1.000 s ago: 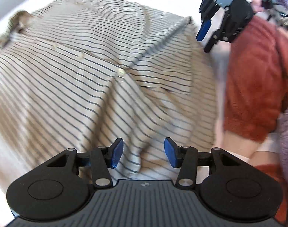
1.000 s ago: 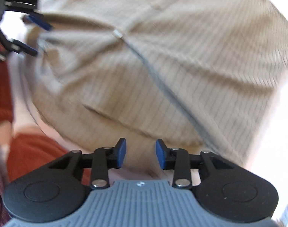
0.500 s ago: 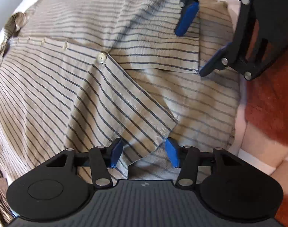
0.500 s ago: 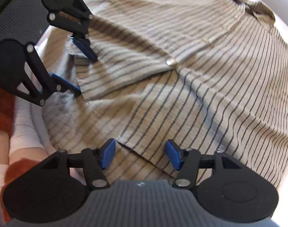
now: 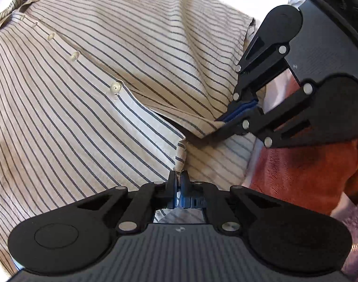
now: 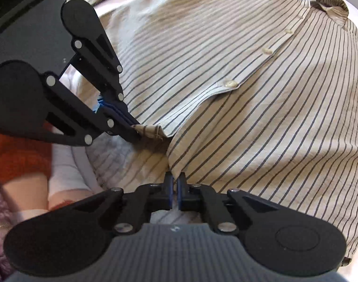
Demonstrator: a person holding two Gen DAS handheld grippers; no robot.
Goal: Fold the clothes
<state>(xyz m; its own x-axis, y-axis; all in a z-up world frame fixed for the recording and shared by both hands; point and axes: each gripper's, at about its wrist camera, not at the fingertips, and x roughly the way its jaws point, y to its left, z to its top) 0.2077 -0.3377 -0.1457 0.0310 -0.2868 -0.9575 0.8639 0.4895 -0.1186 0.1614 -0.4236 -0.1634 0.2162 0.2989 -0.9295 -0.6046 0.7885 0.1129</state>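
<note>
And both tongs have just snapped closed: the left gripper (image 5: 178, 179) is pinching the bottom corner of one front panel of the striped shirt (image 5: 89, 108), and the right gripper (image 6: 175, 180) has the hem corner of the other panel clamped between its blue pads. The shirt lies spread face up on the pale surface (image 6: 357, 4), collar (image 6: 329, 2) at the far end, buttons (image 5: 115, 87) running down the placket, hem nearest the person. Here's the worry: each bite looks thin, just a nip of the top layer, so a lift may raise only the open front panels and leave the back panel lying flat. The lowest stretch of the placket gapes open, so uneven pulling could splay the fronts apart and skew the fold. The rust-orange garment (image 5: 303, 171) just beside the hem could also snag.
</note>
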